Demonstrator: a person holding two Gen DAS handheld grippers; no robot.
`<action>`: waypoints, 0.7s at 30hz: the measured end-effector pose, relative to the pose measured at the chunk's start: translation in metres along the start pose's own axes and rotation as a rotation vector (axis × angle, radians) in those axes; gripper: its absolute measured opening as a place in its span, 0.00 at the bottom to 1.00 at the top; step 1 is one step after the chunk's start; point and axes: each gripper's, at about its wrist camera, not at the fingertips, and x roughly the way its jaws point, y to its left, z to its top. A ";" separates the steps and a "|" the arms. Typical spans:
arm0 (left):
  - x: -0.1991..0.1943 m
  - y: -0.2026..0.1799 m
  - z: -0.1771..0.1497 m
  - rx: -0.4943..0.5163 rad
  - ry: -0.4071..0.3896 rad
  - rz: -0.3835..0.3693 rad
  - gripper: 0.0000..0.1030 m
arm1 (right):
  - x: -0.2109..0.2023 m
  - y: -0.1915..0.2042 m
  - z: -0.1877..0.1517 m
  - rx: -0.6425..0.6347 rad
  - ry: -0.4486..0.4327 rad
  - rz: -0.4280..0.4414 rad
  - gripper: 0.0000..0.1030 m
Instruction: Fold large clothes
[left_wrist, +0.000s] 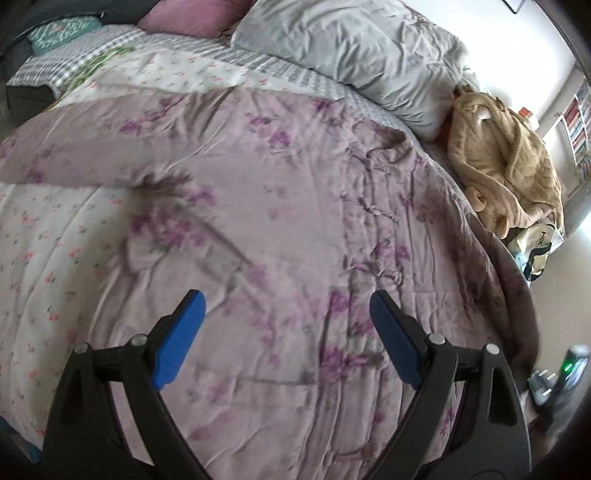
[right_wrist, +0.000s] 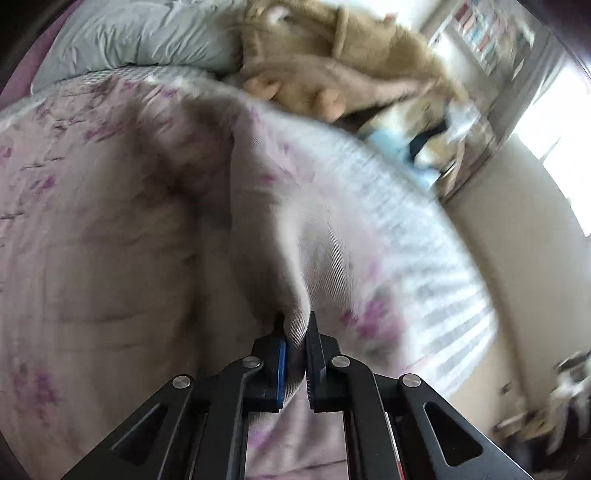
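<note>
**Right wrist view: one edge gripped, second grip not yet made**

Right wrist view, nearest first: the right gripper (right_wrist: 295, 354) has its jaws clamped on a pinch of the lilac floral cover (right_wrist: 110, 184), a ridge of fabric rising from between the blue pads and running away up the picture. The cloth beyond it is lifted into a fold, showing a pale striped underside. Farther off lie a grey pillow (right_wrist: 140, 37) and a tan fleece blanket (right_wrist: 332, 66), both at the head of the bed; this view is blurred, so finer detail cannot be told.

From the left wrist, the left gripper (left_wrist: 284, 332) hangs above the same cover with its jaws wide and nothing between them. The cover (left_wrist: 277, 192) is spread, wrinkled, across most of the bed, lying over a white quilt with small flowers (left_wrist: 44, 240). Beyond are the grey pillow (left_wrist: 351, 55), the tan blanket (left_wrist: 506, 166) and a pink cushion (left_wrist: 195, 14).

The step in hand looks like taking hold of the cover for a fold: one side is gripped, the other is not. The next move probably calls for the left gripper to find a matching edge or corner and close on it, so both sides can be carried across evenly without dragging the quilt underneath.
</note>
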 end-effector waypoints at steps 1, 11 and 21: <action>0.002 -0.003 0.002 0.007 -0.008 0.000 0.88 | 0.000 -0.017 0.013 -0.012 -0.016 -0.062 0.07; 0.023 -0.020 0.011 0.042 -0.005 -0.040 0.88 | 0.089 -0.116 0.148 -0.079 0.009 -0.396 0.07; 0.034 -0.057 0.015 0.236 -0.003 -0.061 0.88 | 0.234 -0.136 0.183 0.014 0.137 -0.363 0.72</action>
